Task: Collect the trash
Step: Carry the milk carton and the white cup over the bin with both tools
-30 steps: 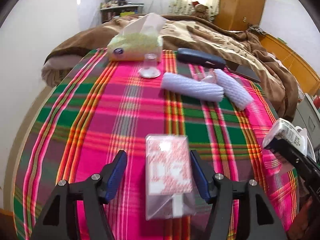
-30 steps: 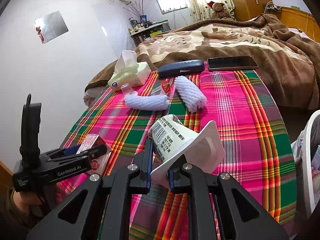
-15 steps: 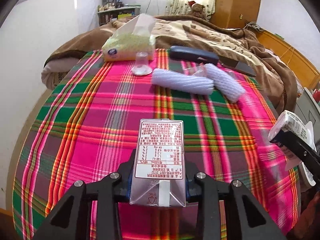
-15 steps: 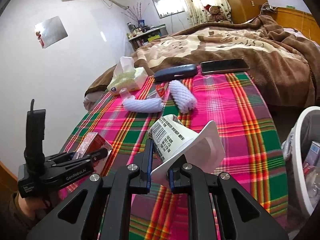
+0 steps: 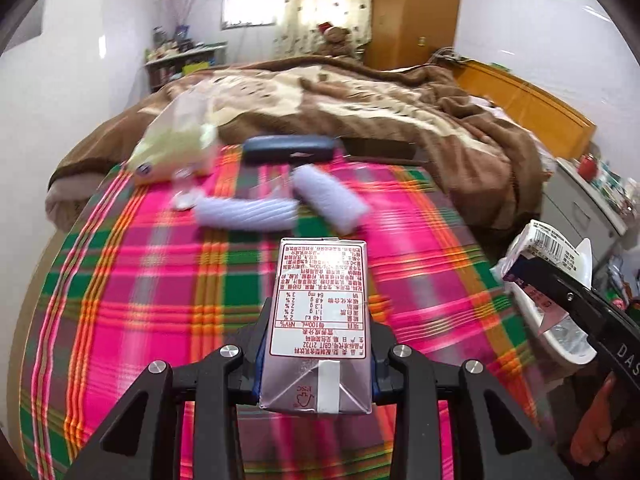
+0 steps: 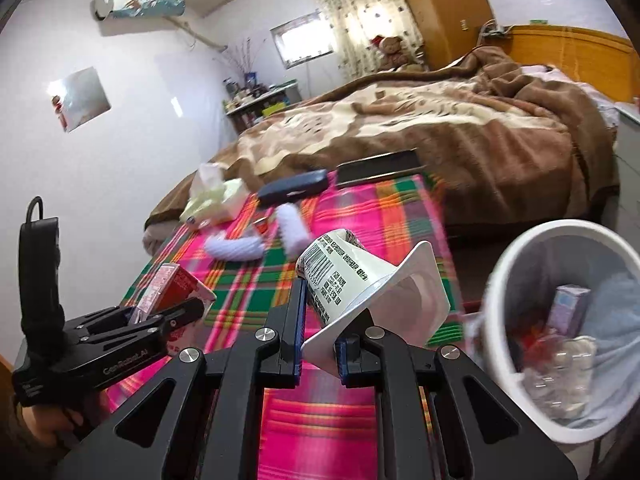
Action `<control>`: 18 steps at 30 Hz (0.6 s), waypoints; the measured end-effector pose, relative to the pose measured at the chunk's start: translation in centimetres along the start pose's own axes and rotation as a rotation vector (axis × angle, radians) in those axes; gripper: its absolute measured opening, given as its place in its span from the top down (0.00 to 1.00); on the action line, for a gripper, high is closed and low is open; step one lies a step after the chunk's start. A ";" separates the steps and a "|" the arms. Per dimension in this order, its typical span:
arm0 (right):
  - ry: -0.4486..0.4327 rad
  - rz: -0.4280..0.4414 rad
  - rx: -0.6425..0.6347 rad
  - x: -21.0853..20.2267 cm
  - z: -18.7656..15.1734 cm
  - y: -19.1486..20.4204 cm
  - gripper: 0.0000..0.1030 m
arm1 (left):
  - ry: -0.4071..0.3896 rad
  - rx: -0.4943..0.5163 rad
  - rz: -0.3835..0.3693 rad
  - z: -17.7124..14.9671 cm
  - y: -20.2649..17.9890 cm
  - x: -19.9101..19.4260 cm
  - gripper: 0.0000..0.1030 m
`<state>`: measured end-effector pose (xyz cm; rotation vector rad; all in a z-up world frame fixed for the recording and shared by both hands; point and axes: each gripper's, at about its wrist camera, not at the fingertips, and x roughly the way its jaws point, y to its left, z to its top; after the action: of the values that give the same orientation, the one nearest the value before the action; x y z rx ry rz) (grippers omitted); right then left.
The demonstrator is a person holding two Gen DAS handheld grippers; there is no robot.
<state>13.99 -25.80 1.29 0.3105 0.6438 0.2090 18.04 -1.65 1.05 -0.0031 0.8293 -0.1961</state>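
My left gripper (image 5: 316,344) is shut on a small drink carton (image 5: 320,312), its printed label side up, lifted above the plaid cloth (image 5: 140,280). From the right wrist view the same carton (image 6: 170,286) shows red and white in the left gripper (image 6: 168,312). My right gripper (image 6: 318,350) is shut on the rim of a white yogurt cup (image 6: 360,280), which tilts with its barcode up. The cup (image 5: 548,248) also shows at the right edge of the left wrist view. A white trash bin (image 6: 560,320) with several items inside stands to the right, below the table edge.
Two white foam sleeves (image 5: 248,212) (image 5: 328,196), a small clear cup (image 5: 184,196), a tissue pack (image 5: 176,148), a dark blue case (image 5: 288,148) and a phone (image 6: 378,168) lie at the cloth's far end. A brown blanket (image 6: 440,120) covers the bed behind.
The left gripper closed on the carton and lifted it off the cloth. Both grippers moved right and rose a little; the trash bin came into the right wrist view.
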 end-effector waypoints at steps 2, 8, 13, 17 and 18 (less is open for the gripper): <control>-0.015 -0.023 0.014 -0.8 0.1 -1.1 0.87 | -0.008 0.026 -0.023 0.4 -1.7 -0.2 0.65; -0.045 -0.102 0.047 -2.7 0.6 -4.4 0.87 | -0.020 0.095 -0.101 1.5 -7.2 0.1 0.65; -0.056 -0.183 0.072 -4.2 0.8 -7.6 0.87 | -0.010 0.156 -0.174 2.2 -12.0 1.1 0.65; -0.053 -0.241 0.099 -5.1 0.9 -10.0 0.87 | 0.003 0.206 -0.228 2.4 -15.9 2.1 0.65; -0.050 -0.253 0.102 -5.3 0.8 -10.5 0.87 | 0.010 0.214 -0.240 2.5 -16.8 2.4 0.65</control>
<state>11.38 -37.26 1.20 0.3283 0.6387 -0.0739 18.52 -18.71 2.30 0.0996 0.8139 -0.5108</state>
